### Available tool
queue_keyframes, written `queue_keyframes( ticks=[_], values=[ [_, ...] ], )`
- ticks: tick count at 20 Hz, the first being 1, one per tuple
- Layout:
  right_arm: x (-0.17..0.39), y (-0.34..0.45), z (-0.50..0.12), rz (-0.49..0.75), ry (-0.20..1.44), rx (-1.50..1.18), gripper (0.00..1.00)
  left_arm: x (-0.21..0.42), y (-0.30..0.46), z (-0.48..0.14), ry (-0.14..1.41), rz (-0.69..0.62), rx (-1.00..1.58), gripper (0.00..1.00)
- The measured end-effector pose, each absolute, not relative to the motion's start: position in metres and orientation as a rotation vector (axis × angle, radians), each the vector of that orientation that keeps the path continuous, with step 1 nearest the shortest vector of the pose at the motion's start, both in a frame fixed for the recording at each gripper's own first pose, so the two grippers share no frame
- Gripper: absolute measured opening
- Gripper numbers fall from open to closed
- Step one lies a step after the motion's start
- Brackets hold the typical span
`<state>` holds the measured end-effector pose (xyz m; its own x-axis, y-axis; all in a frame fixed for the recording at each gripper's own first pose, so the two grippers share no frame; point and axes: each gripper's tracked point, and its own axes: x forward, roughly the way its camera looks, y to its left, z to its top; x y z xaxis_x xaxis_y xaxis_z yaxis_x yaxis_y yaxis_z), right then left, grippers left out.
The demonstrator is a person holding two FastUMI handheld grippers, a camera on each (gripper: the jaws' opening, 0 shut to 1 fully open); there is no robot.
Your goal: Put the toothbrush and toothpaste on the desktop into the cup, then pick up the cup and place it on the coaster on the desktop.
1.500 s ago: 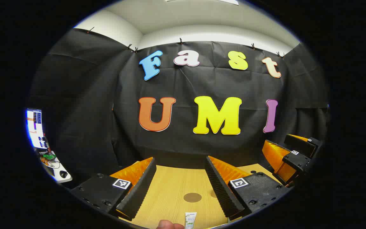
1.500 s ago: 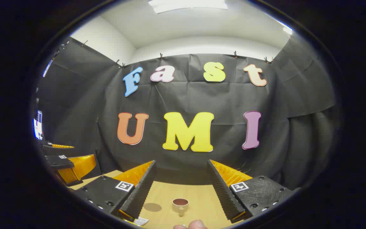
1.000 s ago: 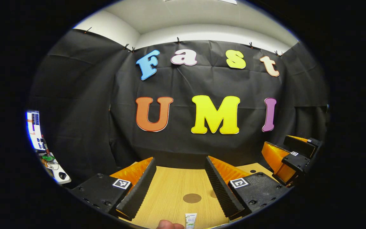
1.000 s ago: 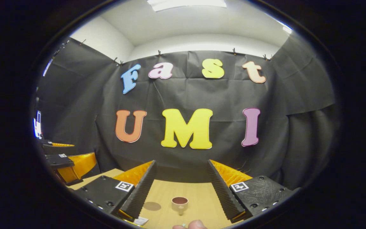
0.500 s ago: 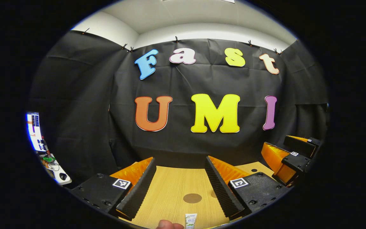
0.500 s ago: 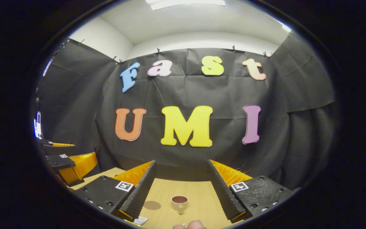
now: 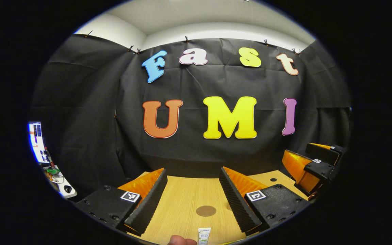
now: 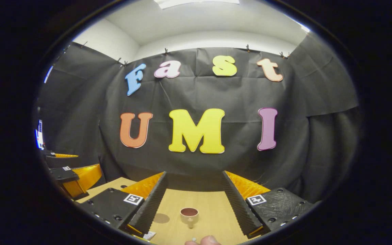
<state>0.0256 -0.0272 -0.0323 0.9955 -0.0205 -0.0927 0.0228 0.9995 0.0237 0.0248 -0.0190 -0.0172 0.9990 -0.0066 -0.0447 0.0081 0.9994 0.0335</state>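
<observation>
Left gripper [image 7: 193, 190]: jaws spread, empty, above the wooden table [image 7: 182, 204]. Coaster [image 7: 206, 211]: flat on the table between its fingers. Toothpaste [image 7: 203, 235]: nearer, at the lower edge. Right gripper [image 8: 193, 194]: jaws spread, empty. Cup [image 8: 189, 215]: upright between its fingers, beside the coaster.

Both cameras sit low over the desktop [image 7: 182, 197], side by side, facing the booth wall [image 8: 216, 95] level-on.

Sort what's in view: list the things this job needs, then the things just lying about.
For the job: toothpaste, cup, coaster, left gripper, right gripper.
Just about: monitor, mouse on a side table.
</observation>
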Motion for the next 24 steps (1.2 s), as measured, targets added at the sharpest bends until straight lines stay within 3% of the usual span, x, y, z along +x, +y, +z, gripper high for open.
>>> queue_keyframes(
  ticks=[15, 24],
  values=[
    [0.013, -0.052, -0.096, -0.040, 0.251, 0.007, 0.95, 0.017, -0.030, -0.083, 0.207, -0.020, 0.033, 0.98],
    [-0.035, -0.061, -0.212, -0.027, 0.590, -0.002, 0.95, -0.021, -0.049, -0.189, 0.472, -0.090, 0.050, 0.98]
  ],
)
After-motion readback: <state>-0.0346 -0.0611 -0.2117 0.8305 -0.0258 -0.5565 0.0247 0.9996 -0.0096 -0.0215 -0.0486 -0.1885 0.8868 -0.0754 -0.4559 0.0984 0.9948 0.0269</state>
